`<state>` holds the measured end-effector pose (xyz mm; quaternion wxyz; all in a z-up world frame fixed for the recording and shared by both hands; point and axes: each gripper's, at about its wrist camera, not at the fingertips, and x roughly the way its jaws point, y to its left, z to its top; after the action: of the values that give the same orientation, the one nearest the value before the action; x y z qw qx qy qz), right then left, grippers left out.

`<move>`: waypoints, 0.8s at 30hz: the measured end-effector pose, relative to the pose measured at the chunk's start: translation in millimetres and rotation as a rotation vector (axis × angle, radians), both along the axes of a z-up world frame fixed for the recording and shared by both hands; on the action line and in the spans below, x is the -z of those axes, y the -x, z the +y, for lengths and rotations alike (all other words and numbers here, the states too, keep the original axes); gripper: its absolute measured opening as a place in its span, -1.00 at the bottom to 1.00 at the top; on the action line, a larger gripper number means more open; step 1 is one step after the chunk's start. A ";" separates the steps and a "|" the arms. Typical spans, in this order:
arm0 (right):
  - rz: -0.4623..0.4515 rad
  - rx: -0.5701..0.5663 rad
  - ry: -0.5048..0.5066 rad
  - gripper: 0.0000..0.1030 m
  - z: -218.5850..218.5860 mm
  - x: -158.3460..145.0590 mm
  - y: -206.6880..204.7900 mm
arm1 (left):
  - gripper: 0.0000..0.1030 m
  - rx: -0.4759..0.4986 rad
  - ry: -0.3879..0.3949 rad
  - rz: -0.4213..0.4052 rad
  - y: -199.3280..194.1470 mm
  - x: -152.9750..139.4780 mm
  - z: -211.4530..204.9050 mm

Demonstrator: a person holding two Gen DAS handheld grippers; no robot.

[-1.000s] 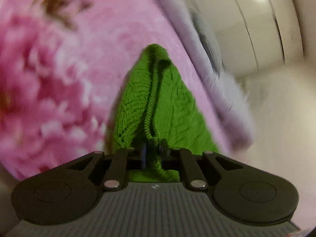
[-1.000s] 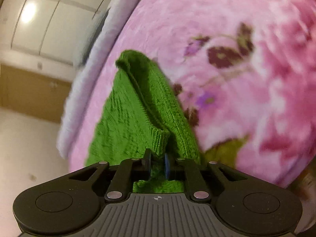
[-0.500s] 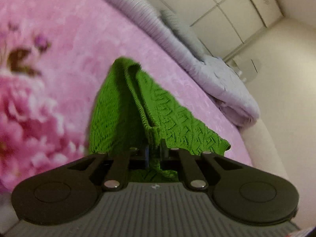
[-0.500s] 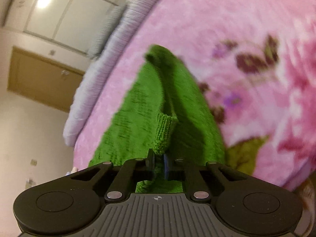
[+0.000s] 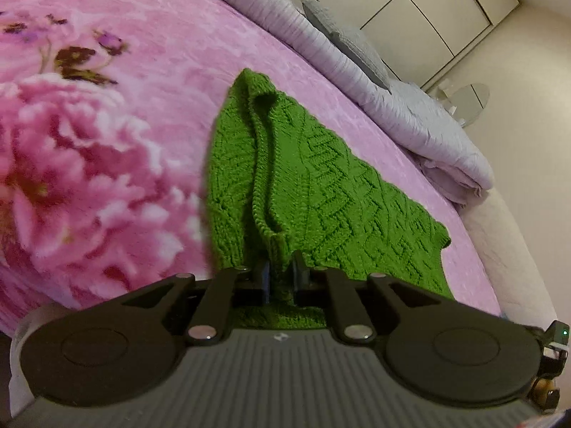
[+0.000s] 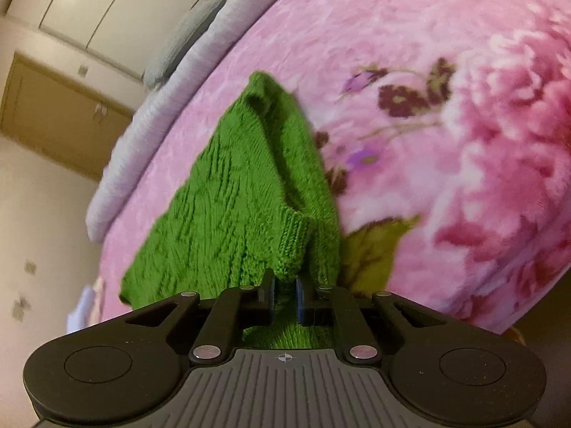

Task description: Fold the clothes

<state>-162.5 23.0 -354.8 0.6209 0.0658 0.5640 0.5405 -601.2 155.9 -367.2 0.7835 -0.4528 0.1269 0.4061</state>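
Evidently a green knitted garment [image 5: 314, 178] is being lifted by its near edge from a bed covered in a pink floral blanket [image 5: 107, 142], its far part lying on the blanket. The left gripper [image 5: 281, 278] is clamped on a ribbed hem of the knit, though its jaws have just been opening a little, with the fabric pinched between them all the same. The right gripper [image 6: 284, 294] is likewise clenched on a ribbed cuff or hem [image 6: 292, 242]; which part of the garment this is cannot be told for certain, since that view is smeared. A grey quilt [image 5: 392, 100] is bunched along the far edge of the bed, well apart from the knit.

The step in hand is judged to be carrying the near edge over for a fold. It is best done with both held points kept level and evenly spaced, so that the lifted edge is held taut and no diagonal crease is set. The loosening left grip should be watched, as a loose, stretchy knit is easily dropped. The edge should be lowered flat before either hold is released.
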 end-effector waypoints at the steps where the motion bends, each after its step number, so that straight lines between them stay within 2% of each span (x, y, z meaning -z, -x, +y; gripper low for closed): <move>1: -0.048 -0.021 0.002 -0.80 -0.3 -5.0 4.1 | -0.76 -0.004 -0.004 0.016 1.5 -4.0 0.8; 7: -0.368 -0.118 -0.017 -0.78 -13.0 -44.1 34.6 | -0.81 -0.013 -0.126 0.187 8.3 -51.3 -8.9; 12: -0.669 -0.200 -0.071 -0.78 -9.7 -70.2 69.0 | -0.80 0.088 -0.213 0.189 -15.6 -72.2 -11.1; 14: -0.666 -0.243 -0.112 -0.78 0.1 -68.1 73.8 | -0.80 0.140 -0.221 0.210 -37.0 -66.2 -10.3; 16: -0.644 -0.259 -0.109 -0.78 7.8 -56.3 75.0 | -0.78 0.174 -0.211 0.238 -50.8 -52.9 -11.3; 18: -0.653 -0.274 -0.070 -0.78 12.7 -35.5 76.0 | -0.78 0.194 -0.172 0.304 -56.5 -33.4 -11.5; 19: -0.647 -0.298 -0.023 -0.78 14.9 -24.6 75.7 | -0.79 0.195 -0.166 0.311 -54.8 -27.0 -12.4; 20: -0.642 -0.320 0.015 -0.79 16.1 -15.3 75.1 | -0.83 0.191 -0.160 0.295 -49.6 -26.2 -12.4; 22: -0.636 -0.349 0.009 -0.79 10.4 -13.3 72.2 | -0.90 0.192 -0.119 0.273 -39.8 -31.5 -7.8; 24: -0.595 -0.368 0.043 -0.78 12.9 -23.6 65.5 | -0.90 0.199 -0.106 0.263 -33.2 -45.4 1.1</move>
<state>-227.9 35.9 -331.2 0.6514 -0.2104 0.3720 0.6269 -568.0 157.0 -321.8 0.8192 -0.3391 0.2509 0.3885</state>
